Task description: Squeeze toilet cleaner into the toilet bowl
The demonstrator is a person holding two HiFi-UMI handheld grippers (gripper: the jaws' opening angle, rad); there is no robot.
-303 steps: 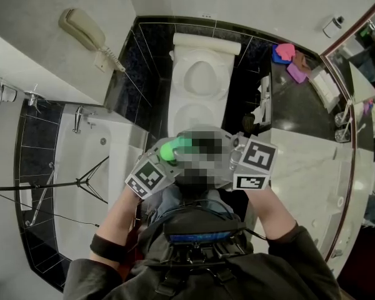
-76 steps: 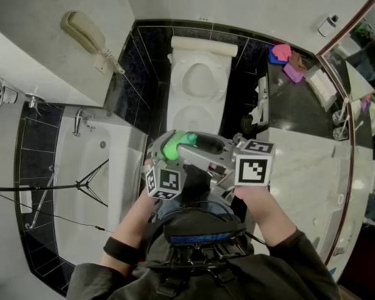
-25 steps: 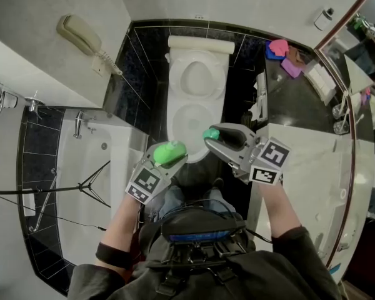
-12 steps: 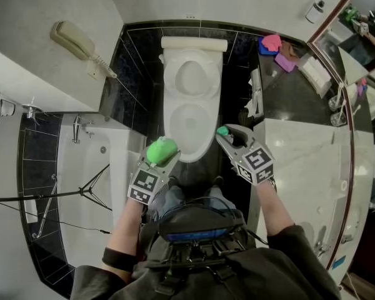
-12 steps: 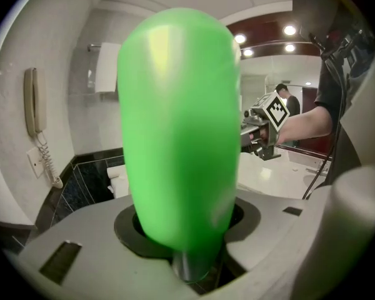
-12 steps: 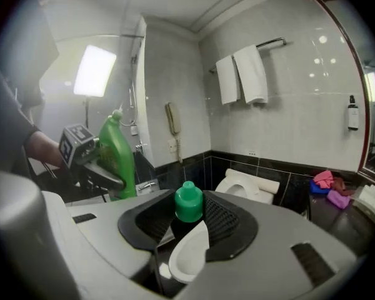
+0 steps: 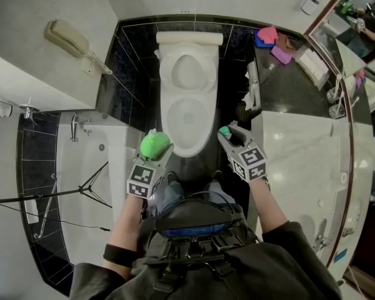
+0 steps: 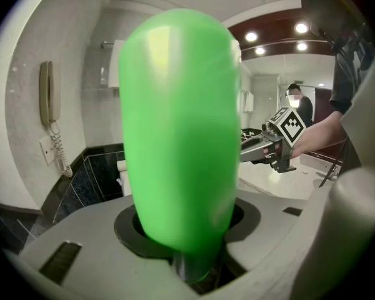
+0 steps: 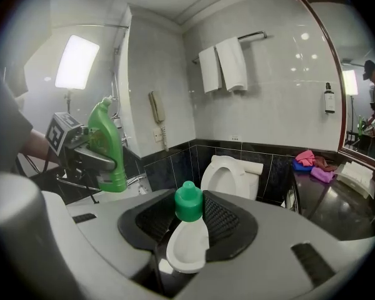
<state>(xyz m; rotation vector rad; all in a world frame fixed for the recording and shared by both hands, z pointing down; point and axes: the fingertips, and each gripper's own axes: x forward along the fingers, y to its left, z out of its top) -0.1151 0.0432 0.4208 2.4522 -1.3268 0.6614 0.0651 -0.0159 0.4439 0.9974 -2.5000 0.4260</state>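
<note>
The left tongs [image 7: 154, 154] are clamped on the body of a bright green cleaner bottle [image 7: 155, 144]. In the left gripper view the bottle fills the gap between the two jaws, with both pressing on it. In the right gripper view the bottle stands roughly upright in that grip, its angled neck at the top. The right tongs [image 7: 227, 136] pinch a small green cap [image 9: 188, 202] with a white part below it, and the cap sits squarely between their ribbed black pads. The cap is off the bottle, and the two are held well apart. In the head view the bottle sits at the front left edge of the white toilet [image 7: 165, 120] and the cap at its front right, near the person's body. The toilet's lid is up and its bowl is uncovered. A pale wall phone [image 7: 65, 38] hangs on the wall to the left, above a white bathtub [image 7: 90, 186]. To the right is a light marble bench [image 7: 300, 167], and pink and blue cloths [image 7: 267, 36] lie on a dark ledge beyond it. Two white towels [image 9: 225, 64] hang from a rail on the wall above the toilet.
</note>
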